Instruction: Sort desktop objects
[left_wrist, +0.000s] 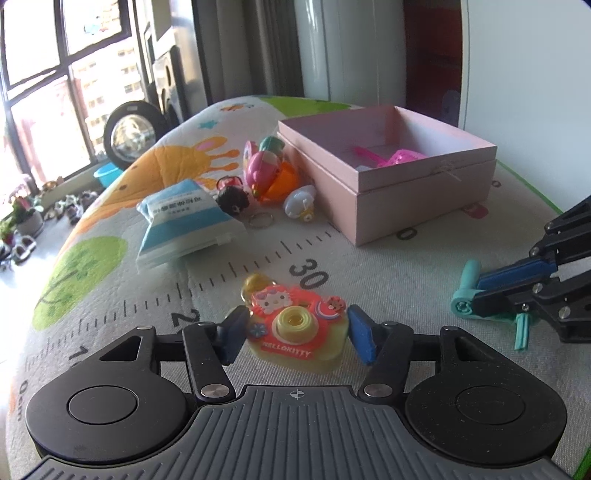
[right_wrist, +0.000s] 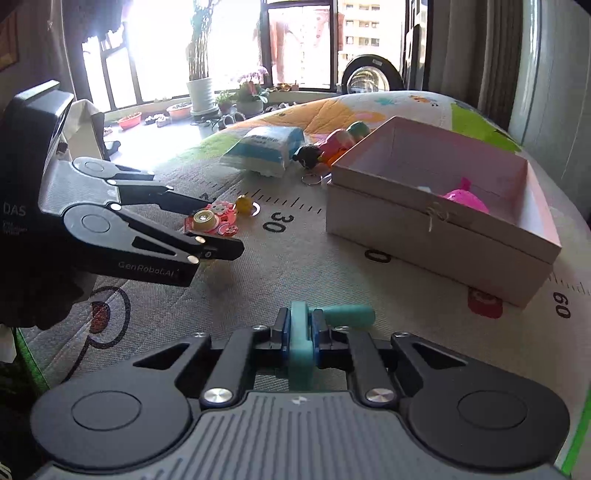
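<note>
Fingers of the left gripper stood spread on either side of a toy camera, its blue pads flanking the toy with a small gap showing on each side; whether either pad touched it could not be told. The camera was red and yellow, marked HELLOKITTY, and lay on the mat near the printed 30, with a yellow bead at its far corner. From the right wrist view the same camera sat between the left gripper's black fingers.

The right gripper was pinched on a teal roller, the pads pressed against its flat handle while the cylinder stuck out to the right just above the mat. In the left view that roller showed at the tips of the right gripper.

A pink box stood open beyond both grippers, with pink toys inside. Just left of the box lay a cluster of small toys, a dark furry keychain with a ring, and a blue-and-white pack, all well apart from the camera.
</note>
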